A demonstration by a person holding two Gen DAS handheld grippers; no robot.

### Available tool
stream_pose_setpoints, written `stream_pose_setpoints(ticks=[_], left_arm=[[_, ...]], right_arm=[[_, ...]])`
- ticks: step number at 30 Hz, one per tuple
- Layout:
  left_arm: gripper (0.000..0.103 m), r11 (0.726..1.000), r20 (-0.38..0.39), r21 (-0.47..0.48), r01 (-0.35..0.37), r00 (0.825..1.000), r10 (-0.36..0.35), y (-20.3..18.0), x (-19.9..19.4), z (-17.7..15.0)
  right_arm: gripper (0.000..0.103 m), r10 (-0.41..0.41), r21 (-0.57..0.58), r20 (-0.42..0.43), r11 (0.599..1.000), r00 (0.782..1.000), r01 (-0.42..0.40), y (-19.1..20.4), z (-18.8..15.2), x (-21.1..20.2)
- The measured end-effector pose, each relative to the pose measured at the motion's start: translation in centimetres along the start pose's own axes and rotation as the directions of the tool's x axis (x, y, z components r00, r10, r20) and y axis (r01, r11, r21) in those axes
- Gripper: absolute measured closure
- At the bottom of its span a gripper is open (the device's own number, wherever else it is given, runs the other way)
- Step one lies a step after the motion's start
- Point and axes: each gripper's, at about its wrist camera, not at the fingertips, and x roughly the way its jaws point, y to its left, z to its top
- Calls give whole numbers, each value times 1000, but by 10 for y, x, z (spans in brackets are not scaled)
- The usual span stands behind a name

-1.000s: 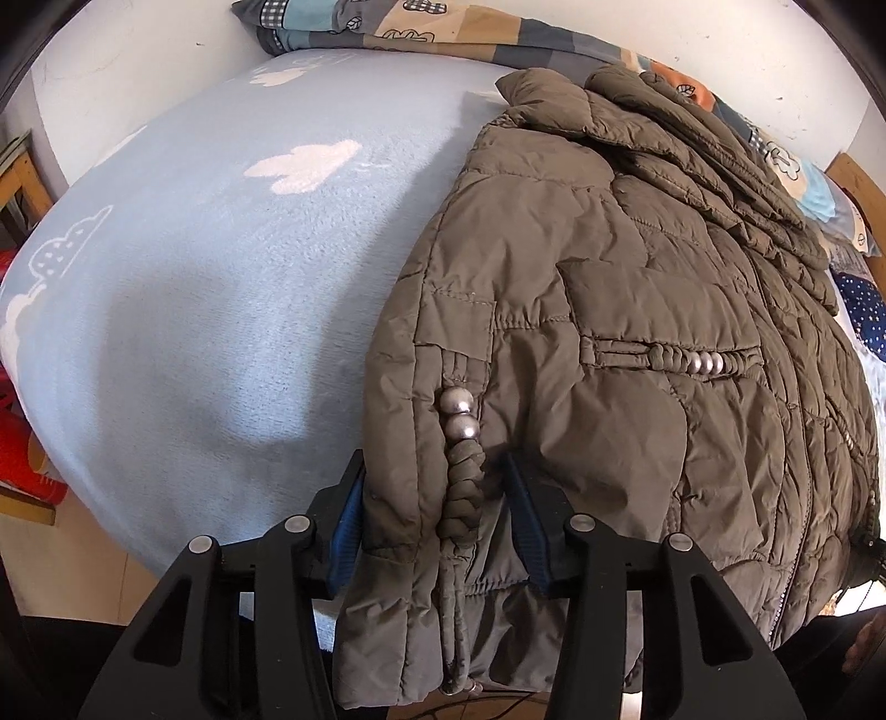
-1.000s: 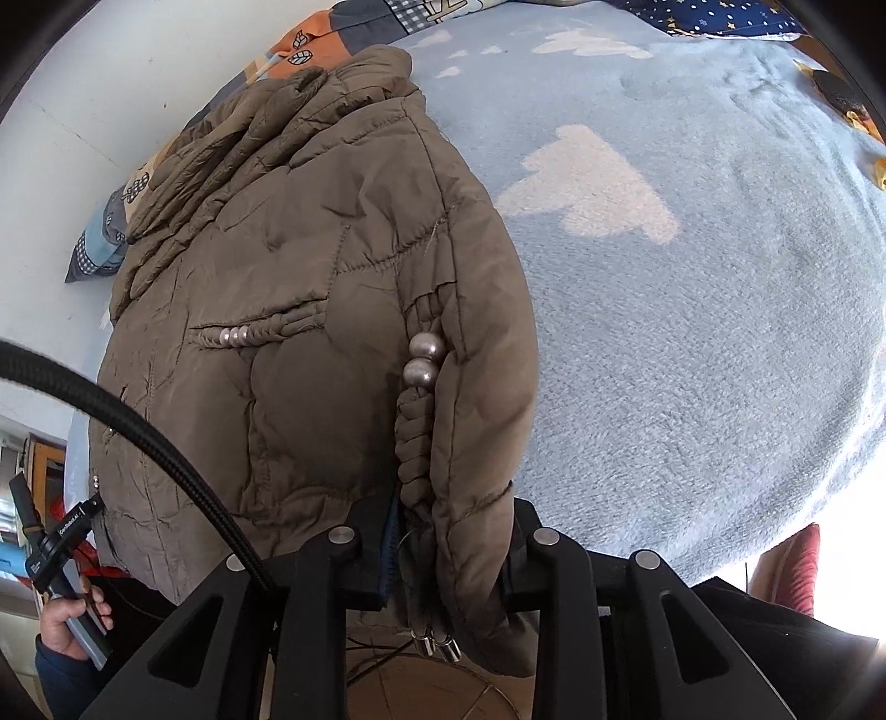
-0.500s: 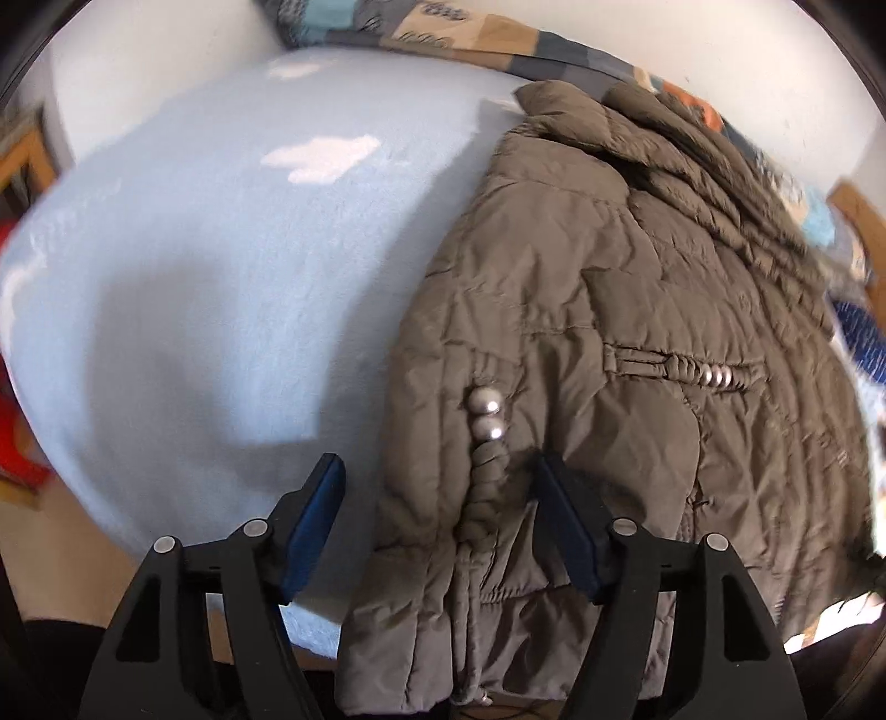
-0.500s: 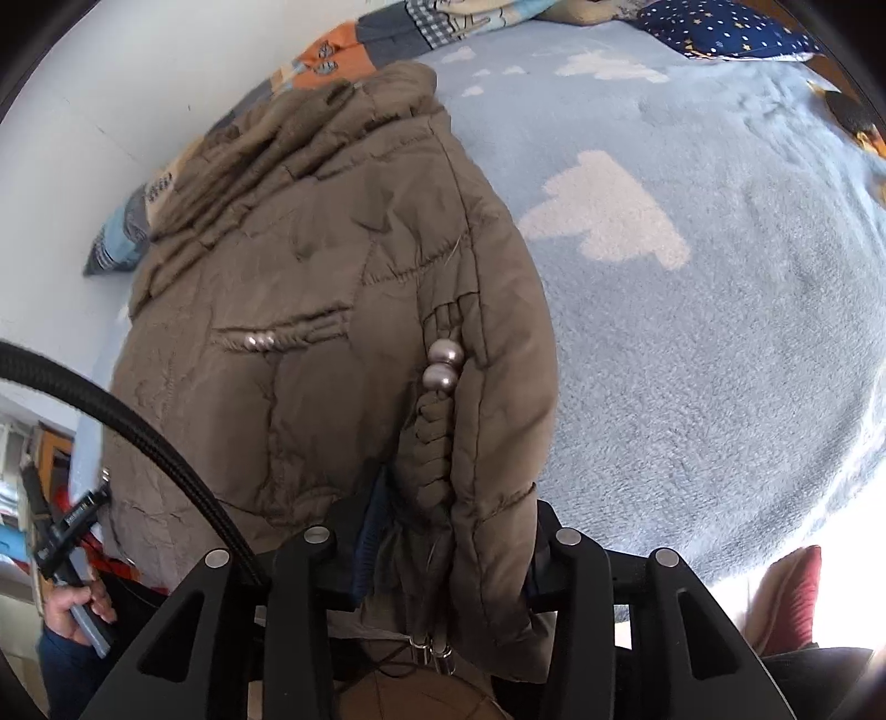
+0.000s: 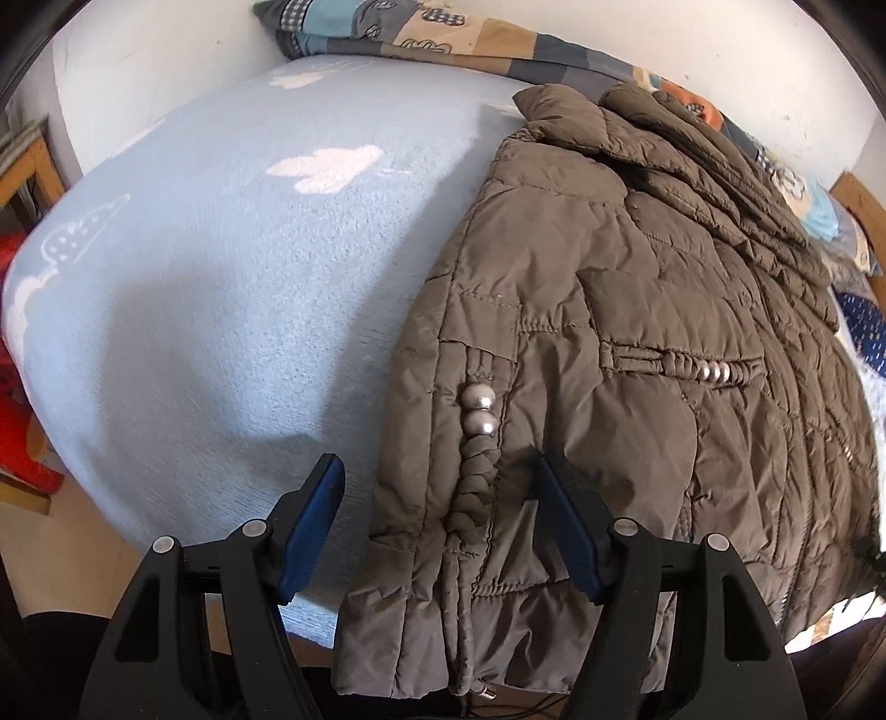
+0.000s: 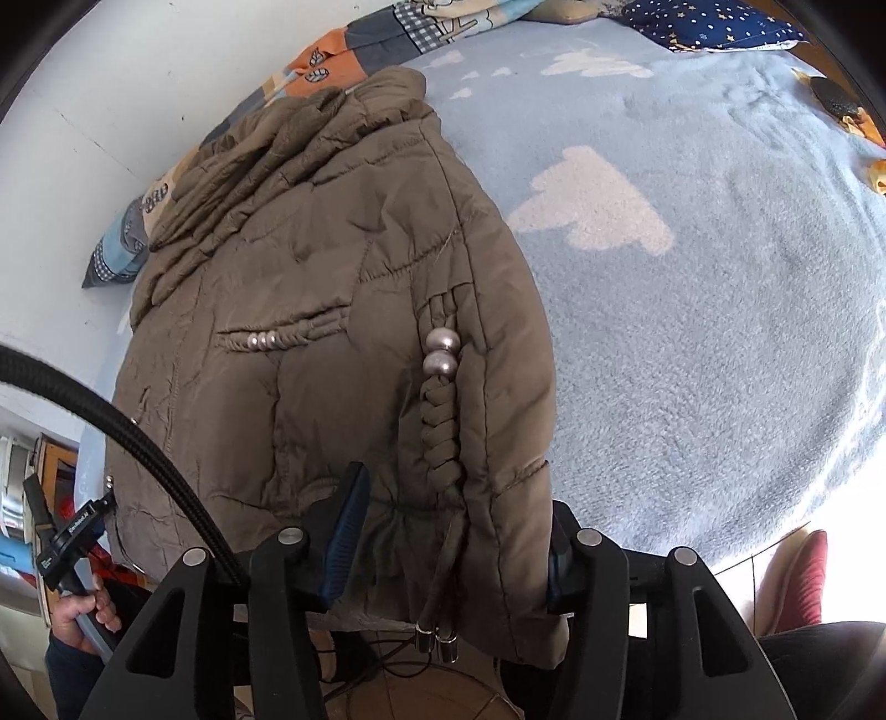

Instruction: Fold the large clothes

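- Brown padded jacket [image 5: 637, 343] lies flat on light blue blanket [image 5: 232, 288], hem hanging over the near edge of the bed, collar end toward the wall.
- Both sleeves lie folded in along the jacket's outer edges, cuffs at the hem end.
- Left gripper [image 5: 443, 526] has jaws spread wide, straddling the left sleeve cuff [image 5: 443, 498]; blue pads stand clear of the fabric on the outer side, the inner pad is just beside or on the jacket, contact not clear. Nothing clamped.
- Braided cord [image 5: 477, 487] with two silver beads [image 5: 479, 410] runs down that cuff, between the fingers.
- Right gripper [image 6: 451, 537] also spread, fingers either side of the right sleeve cuff [image 6: 487, 498]; left pad sits against the fabric, right pad is hidden behind the cuff edge. Jaws look parted about as wide as the cuff, no squeeze visible.
- Same braid and bead pair [image 6: 440, 351] on the right cuff; metal cord tips [image 6: 437, 645] dangle below the hem.
- Patchwork quilt [image 5: 443, 41] is bunched along the wall behind the collar.
- Dark star-print pillow [image 6: 714, 22] at far corner of bed.
- Black cable [image 6: 138, 443] crosses lower left of right view; person's hand [image 6: 83, 615] on the other gripper's handle shows beneath it.
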Motion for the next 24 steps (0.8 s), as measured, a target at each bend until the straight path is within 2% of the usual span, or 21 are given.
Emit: stream_pose_setpoints(ticks=[5, 10, 16, 19, 24], left_arm=[[33, 998, 22, 50, -38, 999, 37, -6, -4, -3], [33, 997, 23, 62, -44, 999, 43, -6, -5, -2], [33, 998, -17, 46, -49, 999, 50, -5, -8, -4], [33, 999, -83, -43, -1, 997, -3, 4, -10, -14], [33, 976, -145, -202, 85, 983, -116, 29, -10, -32]], right_arm=[[44, -9, 0, -12, 1000, 1000, 9, 3, 2, 6], [40, -19, -14, -15, 1000, 1000, 19, 9, 3, 9], [38, -18, -15, -28, 1000, 999, 17, 10, 3, 9], [35, 5, 20, -51, 1000, 999, -4, 6, 0, 8], [32, 33, 77, -84, 997, 996, -26, -3, -9, 7]])
